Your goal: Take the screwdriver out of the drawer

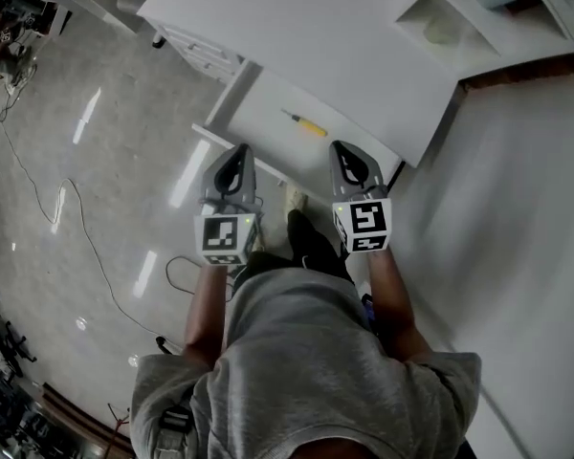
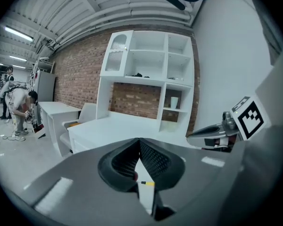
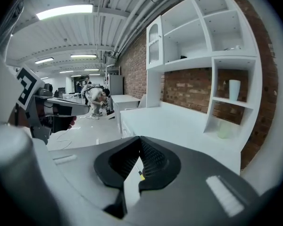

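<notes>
While I'm hovering at the front edge of the open drawer, my left gripper and right gripper are both sitting closed (nothing pinched). Screwdriver is lying mid-drawer, yellow handle toward its right edge, clear of both grippers.

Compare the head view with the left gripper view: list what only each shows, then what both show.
Only the head view: the person's grey shirt, the marker cube on the left gripper. Only the left gripper view: the ceiling and people at far left. Both: the screwdriver, a yellow sliver past that gripper's shut jaws in its own view, and the right gripper.
</notes>
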A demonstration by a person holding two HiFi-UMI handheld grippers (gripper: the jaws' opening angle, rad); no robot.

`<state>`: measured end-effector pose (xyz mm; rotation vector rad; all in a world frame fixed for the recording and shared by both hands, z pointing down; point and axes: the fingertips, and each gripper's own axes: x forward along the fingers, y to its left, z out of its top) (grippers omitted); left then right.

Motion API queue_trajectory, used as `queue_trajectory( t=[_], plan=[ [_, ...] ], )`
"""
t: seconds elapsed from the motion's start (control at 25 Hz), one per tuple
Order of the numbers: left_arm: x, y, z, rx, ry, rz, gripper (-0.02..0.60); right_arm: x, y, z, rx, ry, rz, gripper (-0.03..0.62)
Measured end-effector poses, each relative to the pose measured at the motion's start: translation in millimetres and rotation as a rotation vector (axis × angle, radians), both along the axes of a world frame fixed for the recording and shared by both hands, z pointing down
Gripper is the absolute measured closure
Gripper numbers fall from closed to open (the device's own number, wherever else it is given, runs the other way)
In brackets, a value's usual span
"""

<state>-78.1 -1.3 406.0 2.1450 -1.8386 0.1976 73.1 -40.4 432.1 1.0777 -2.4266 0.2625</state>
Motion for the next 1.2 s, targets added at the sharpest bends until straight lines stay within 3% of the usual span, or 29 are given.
queue_trajectory(
  t=[0.52, 0.8, 1.04, 1.2],
  plan=[
    [12, -54, 102, -0.145, 0.010, -0.023, 0.571, -25, -48, 115, -0.173, 0.079, -0.150, 0.591],
    [20, -60, 158, -0.222, 0.019, -0.009, 0.571, -29, -59, 180, -0.229, 0.172, -0.222, 0.591],
    [18, -69, 176, -0.254, 0.030, -0.021, 0.571, -37, -62, 227, -0.314, 0.276, -0.293, 0.589],
    [19, -72, 182, -0.270, 0.035, -0.022, 0.571, -45, -63, 253, -0.343, 0.361, -0.341, 0.520]
  ],
)
